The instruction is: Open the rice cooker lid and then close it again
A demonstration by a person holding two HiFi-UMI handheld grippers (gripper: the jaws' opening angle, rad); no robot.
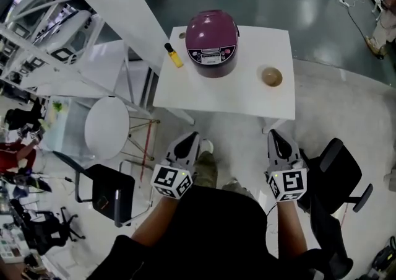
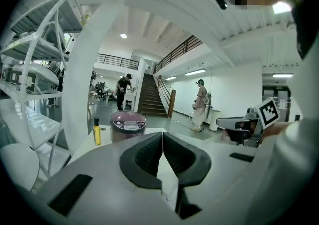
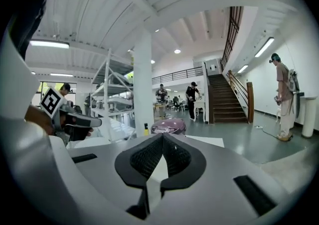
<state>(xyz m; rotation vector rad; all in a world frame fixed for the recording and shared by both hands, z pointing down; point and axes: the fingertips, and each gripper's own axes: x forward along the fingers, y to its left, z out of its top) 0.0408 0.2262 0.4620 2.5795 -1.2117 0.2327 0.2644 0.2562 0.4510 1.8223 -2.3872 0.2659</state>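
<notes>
Polished grey concrete runs under your feet at the bottom of the head view, and nearest you both tools are empty: your left gripper (image 1: 192, 136) and right gripper (image 1: 274, 132) each have their ribbed black pads pressed together on nothing, and both stop short of the near edge of the white table (image 1: 247, 100). That smooth, flat tabletop fills the middle of the frame. The rice cooker (image 1: 213, 42) sits well apart from your jaws, toward the far edge in the upper centre, with its lid down and its pale control panel facing you. Its shell is a rounded, glossy plum dome of what looks like hard plastic, so expect it to be stiff and slick under the pads. If it is empty it is probably light enough to skid on the table. Take hold at the front of the lid just above the panel, where a latch most likely sits, and steady the body with your other gripper. A slim yellow bottle (image 1: 174, 56) stands just left of the cooker and a small tan bowl (image 1: 271, 77) lies to its right, so keep your swing clear of both
</notes>
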